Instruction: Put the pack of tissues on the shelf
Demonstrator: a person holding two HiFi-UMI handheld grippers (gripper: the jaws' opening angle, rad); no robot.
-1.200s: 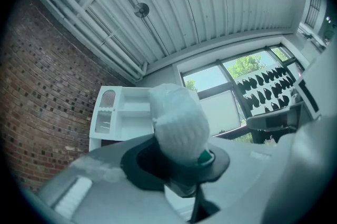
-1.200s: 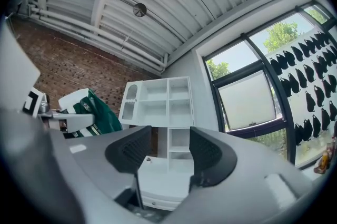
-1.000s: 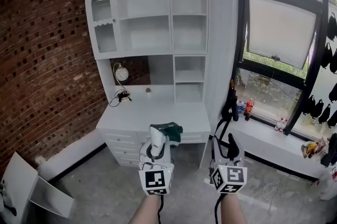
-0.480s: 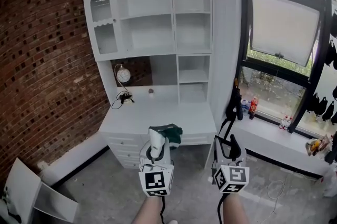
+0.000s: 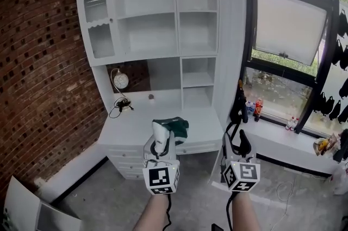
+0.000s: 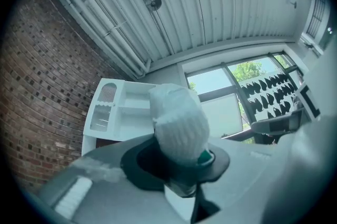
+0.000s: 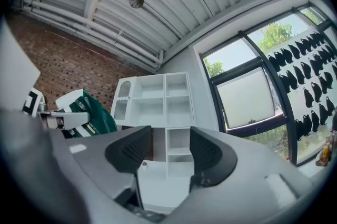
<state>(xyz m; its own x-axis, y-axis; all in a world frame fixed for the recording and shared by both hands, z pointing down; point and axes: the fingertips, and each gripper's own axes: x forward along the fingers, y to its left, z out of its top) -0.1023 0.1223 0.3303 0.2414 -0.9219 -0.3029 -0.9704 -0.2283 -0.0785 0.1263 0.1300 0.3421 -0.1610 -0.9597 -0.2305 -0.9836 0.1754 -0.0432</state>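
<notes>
Pickup done: left gripper point(image 5: 162, 144) clamped on the pack point(image 5: 175, 128), lower centre of head view, carried in front of the desk point(image 5: 128, 128). Right gripper point(image 5: 237, 144) jaws wide, empty. Shelf point(image 5: 157, 34) upper centre, bare. Remaining, I'd say: approach, place, release.

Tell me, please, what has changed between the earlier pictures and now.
Both grippers have moved forward toward the shelf unit, which now looks nearer. Nothing was taken or released: the left gripper still clamps the pack of tissues; the right gripper stays open, empty.
</notes>
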